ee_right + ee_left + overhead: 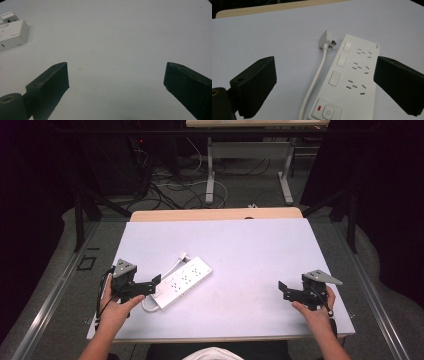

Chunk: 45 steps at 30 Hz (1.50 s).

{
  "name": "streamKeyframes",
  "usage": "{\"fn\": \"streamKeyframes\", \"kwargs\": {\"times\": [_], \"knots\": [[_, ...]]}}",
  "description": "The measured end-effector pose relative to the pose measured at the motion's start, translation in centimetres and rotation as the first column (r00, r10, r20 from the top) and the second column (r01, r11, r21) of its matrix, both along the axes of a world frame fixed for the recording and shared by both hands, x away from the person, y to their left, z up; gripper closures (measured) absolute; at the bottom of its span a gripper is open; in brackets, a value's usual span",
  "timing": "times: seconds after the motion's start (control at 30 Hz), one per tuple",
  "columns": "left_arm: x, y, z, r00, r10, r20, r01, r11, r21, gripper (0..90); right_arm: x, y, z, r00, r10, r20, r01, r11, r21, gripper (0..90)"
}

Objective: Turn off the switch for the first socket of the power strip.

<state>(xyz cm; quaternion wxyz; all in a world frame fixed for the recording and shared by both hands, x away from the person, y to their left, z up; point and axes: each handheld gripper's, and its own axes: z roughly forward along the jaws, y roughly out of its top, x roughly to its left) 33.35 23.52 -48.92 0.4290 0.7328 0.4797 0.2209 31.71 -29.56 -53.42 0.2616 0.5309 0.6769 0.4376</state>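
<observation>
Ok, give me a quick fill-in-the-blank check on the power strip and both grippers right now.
1. The power strip lies nearest the ___ gripper.
2. The right gripper is open and holds ___.
3. The plug lies on the table, ___ from the strip's sockets.
4. The mark beside the power button is ___.

Missing words: left; nothing; unplugged; red

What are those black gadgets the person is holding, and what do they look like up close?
Each hand holds a matte black two-jaw gripper. The left gripper and right gripper each carry a grey three-cornered plate on top and trail a black cable. Their jaws are thick, blocky black wedges. The forearms are bare; no sleeves show.
</observation>
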Motion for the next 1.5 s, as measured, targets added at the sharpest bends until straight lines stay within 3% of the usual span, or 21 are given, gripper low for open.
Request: {"fn": "streamKeyframes", "kwargs": {"times": [0.33, 0.43, 0.67, 0.77, 0.97, 1.03, 1.27, 1.43, 1.5], "knots": [[1.1, -0.5, 1.4, 0.9995, -0.013, -0.029, 0.014, 0.9997, 0.021, 11.2, 0.0, 0.0, -0.1, 0.9999, 0.004, -0.011, -0.004, 1.000, 0.006, 6.4], [1.2, -0.6, 1.4, 0.9995, -0.010, -0.031, 0.011, 0.9999, 0.010, 15.9, 0.0, 0.0, -0.1, 0.9998, 0.008, -0.017, -0.008, 1.000, -0.001, 6.4], [1.7, -0.3, 1.9, 0.9967, -0.031, -0.076, 0.031, 0.9995, 0.001, 16.0, 0.1, 0.0, -0.2, 0.9998, 0.012, -0.014, -0.012, 1.000, 0.007, 6.6], [1.9, -0.2, 2.1, 0.9965, -0.032, -0.077, 0.033, 0.9995, 0.004, 16.5, 0.1, 0.0, -0.2, 0.9998, 0.017, -0.013, -0.017, 1.000, 0.006, 6.8], [2.2, -0.2, 2.3, 0.9920, -0.053, -0.114, 0.057, 0.9978, 0.032, 20.2, 0.0, 0.0, -0.2, 0.9992, 0.021, -0.032, -0.021, 1.000, 0.003, 8.8], [2.2, -0.4, 2.3, 0.9903, -0.053, -0.128, 0.055, 0.9984, 0.015, 20.6, 0.1, 0.0, -0.2, 0.9993, 0.023, -0.029, -0.023, 1.000, 0.008, 9.1], [2.5, -0.6, 2.2, 0.9876, -0.078, -0.137, 0.087, 0.9943, 0.062, 22.0, 0.0, 0.0, -0.2, 0.9993, 0.021, -0.030, -0.021, 1.000, 0.008, 9.7], [2.7, -0.8, 2.2, 0.9861, -0.087, -0.141, 0.097, 0.9929, 0.069, 24.1, 0.1, 0.1, -0.3, 0.9995, 0.020, -0.025, -0.020, 1.000, 0.014, 10.0], [2.8, -1.0, 2.0, 0.9827, -0.099, -0.156, 0.113, 0.9900, 0.084, 24.1, 0.1, 0.1, -0.3, 0.9995, 0.021, -0.025, -0.020, 1.000, 0.015, 10.1]]}}
